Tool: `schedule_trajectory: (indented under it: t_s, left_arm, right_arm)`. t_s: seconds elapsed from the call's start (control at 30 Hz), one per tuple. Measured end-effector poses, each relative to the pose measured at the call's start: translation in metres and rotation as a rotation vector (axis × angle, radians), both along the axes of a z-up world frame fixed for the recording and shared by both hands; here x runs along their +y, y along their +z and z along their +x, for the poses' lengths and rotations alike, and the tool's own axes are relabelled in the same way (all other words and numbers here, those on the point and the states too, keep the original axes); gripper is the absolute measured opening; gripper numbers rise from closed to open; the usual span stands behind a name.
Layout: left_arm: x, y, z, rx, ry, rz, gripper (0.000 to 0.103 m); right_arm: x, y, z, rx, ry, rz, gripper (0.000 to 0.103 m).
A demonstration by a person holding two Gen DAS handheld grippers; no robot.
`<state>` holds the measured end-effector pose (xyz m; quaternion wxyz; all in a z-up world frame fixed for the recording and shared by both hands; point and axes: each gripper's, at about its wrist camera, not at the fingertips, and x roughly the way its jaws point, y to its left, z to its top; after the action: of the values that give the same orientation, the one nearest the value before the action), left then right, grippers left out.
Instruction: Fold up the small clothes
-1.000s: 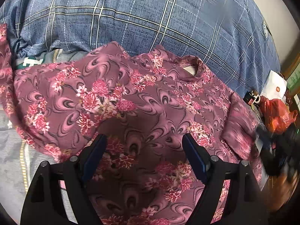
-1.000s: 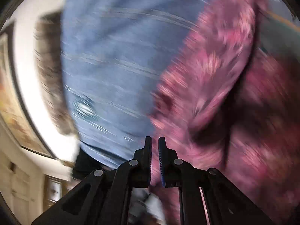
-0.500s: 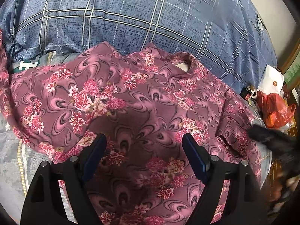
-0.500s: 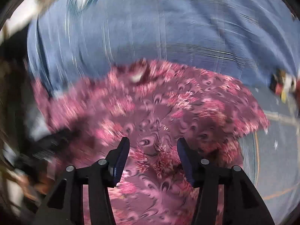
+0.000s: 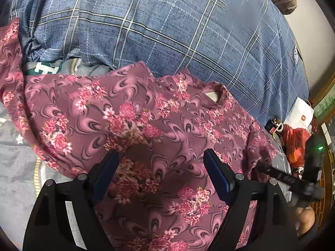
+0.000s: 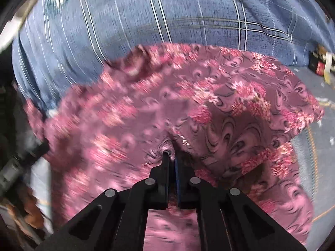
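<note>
While left tongs (image 5: 162,174) gape, right tongs (image 6: 172,161) pinch blouse (image 6: 230,108).

Bed with grey sheet (image 5: 14,167), yellow-striped. On it: blue plaid quilt (image 5: 167,25), bunched; pink floral shirt (image 5: 146,125) spread flat, overlapping quilt edge; green-and-grey garment (image 5: 48,68) tucked between them.
</note>
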<state>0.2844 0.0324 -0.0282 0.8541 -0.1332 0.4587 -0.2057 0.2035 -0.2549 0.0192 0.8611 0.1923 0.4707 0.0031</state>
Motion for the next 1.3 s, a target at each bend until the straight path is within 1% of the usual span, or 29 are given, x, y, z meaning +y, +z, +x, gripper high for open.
schedule_trajectory:
  t_s: [0.03, 0.13, 0.17, 0.2, 0.27, 0.33, 0.43, 0.53, 0.6, 0.63, 0.7, 0.73, 0.77, 0.83, 0.87, 0.93, 0.97, 1.07, 1.1, 1.13, 1.17, 1.2, 1.23, 1.27, 1.3]
  left_arm:
    - [0.003, 0.002, 0.001, -0.008, 0.01, 0.005, 0.083]
    - [0.014, 0.005, 0.003, -0.025, 0.047, 0.014, 0.083]
    - [0.018, 0.006, 0.005, -0.027, 0.06, 0.011, 0.083]
    - [0.022, 0.006, 0.005, -0.028, 0.071, 0.008, 0.083]
    - [0.032, 0.005, 0.009, -0.022, 0.096, -0.009, 0.083]
    - [0.038, 0.005, 0.013, -0.012, 0.116, -0.027, 0.083]
    - [0.047, 0.003, 0.019, -0.004, 0.145, -0.035, 0.083]
    - [0.051, 0.001, 0.022, 0.001, 0.163, -0.043, 0.083]
    - [0.051, 0.0, 0.023, 0.001, 0.166, -0.041, 0.083]
    - [0.051, 0.0, 0.023, 0.0, 0.164, -0.038, 0.083]
    - [0.048, -0.001, 0.024, 0.003, 0.153, -0.03, 0.083]
    - [0.045, -0.002, 0.023, 0.01, 0.138, -0.031, 0.083]
    - [0.041, -0.003, 0.023, 0.018, 0.117, -0.04, 0.083]
    - [0.03, -0.004, 0.02, 0.04, 0.068, -0.067, 0.083]
    - [0.024, -0.005, 0.018, 0.048, 0.04, -0.083, 0.083]
    - [0.007, -0.006, 0.012, 0.059, -0.023, -0.097, 0.084]
    - [-0.002, -0.009, 0.011, 0.065, -0.048, -0.082, 0.084]
    - [-0.032, -0.018, 0.004, 0.091, -0.111, 0.011, 0.084]
    - [-0.04, -0.023, 0.004, 0.106, -0.118, 0.029, 0.084]
    - [-0.045, -0.025, 0.004, 0.11, -0.116, 0.032, 0.084]
    - [-0.048, -0.024, 0.004, 0.096, -0.099, 0.034, 0.084]
    - [-0.049, -0.023, 0.004, 0.082, -0.094, 0.019, 0.08]
    - [-0.05, -0.021, 0.005, 0.079, -0.103, -0.004, 0.055]
    - [-0.052, -0.02, 0.009, 0.086, -0.115, -0.035, 0.034]
    - [-0.054, -0.018, 0.014, 0.1, -0.116, -0.035, 0.004]
  right_arm:
    - [0.006, 0.005, 0.005, -0.024, 0.002, 0.022, 0.004]
    - [0.03, 0.027, 0.023, -0.122, 0.038, 0.143, 0.004]
    - [0.037, 0.031, 0.027, -0.14, 0.048, 0.168, 0.004]
    - [0.048, 0.035, 0.036, -0.163, 0.073, 0.215, 0.004]
    - [0.065, 0.038, 0.051, -0.184, 0.091, 0.24, 0.004]
    - [0.078, 0.035, 0.063, -0.186, 0.108, 0.267, 0.004]
    - [0.098, 0.019, 0.083, -0.169, 0.12, 0.341, 0.004]
    - [0.111, 0.001, 0.089, -0.126, 0.117, 0.349, 0.005]
    - [0.118, -0.019, 0.096, -0.079, 0.118, 0.381, 0.01]
    - [0.122, -0.031, 0.098, -0.028, 0.117, 0.396, 0.011]
    - [0.121, -0.041, 0.095, 0.021, 0.109, 0.439, 0.011]
    - [0.116, -0.038, 0.088, 0.001, 0.114, 0.462, 0.011]
    - [0.111, -0.032, 0.082, -0.026, 0.118, 0.462, 0.012]
    - [0.088, -0.016, 0.061, -0.095, 0.111, 0.442, 0.025]
    - [0.075, -0.012, 0.052, -0.114, 0.092, 0.431, 0.039]
    - [0.041, -0.005, 0.026, -0.152, 0.04, 0.398, 0.041]
    - [0.027, -0.004, 0.016, -0.156, 0.022, 0.387, 0.041]
    - [-0.02, -0.009, -0.018, -0.161, -0.065, 0.346, 0.041]
    - [-0.036, -0.011, -0.029, -0.164, -0.098, 0.334, 0.041]
    - [-0.051, -0.014, -0.039, -0.167, -0.135, 0.33, 0.041]
    - [-0.064, -0.016, -0.045, -0.169, -0.164, 0.334, 0.041]
    - [-0.078, -0.02, -0.051, -0.169, -0.198, 0.339, 0.041]
    - [-0.094, -0.026, -0.058, -0.167, -0.245, 0.352, 0.041]
    - [-0.104, -0.029, -0.061, -0.166, -0.273, 0.369, 0.041]
    - [-0.115, -0.035, -0.065, -0.171, -0.308, 0.405, 0.041]
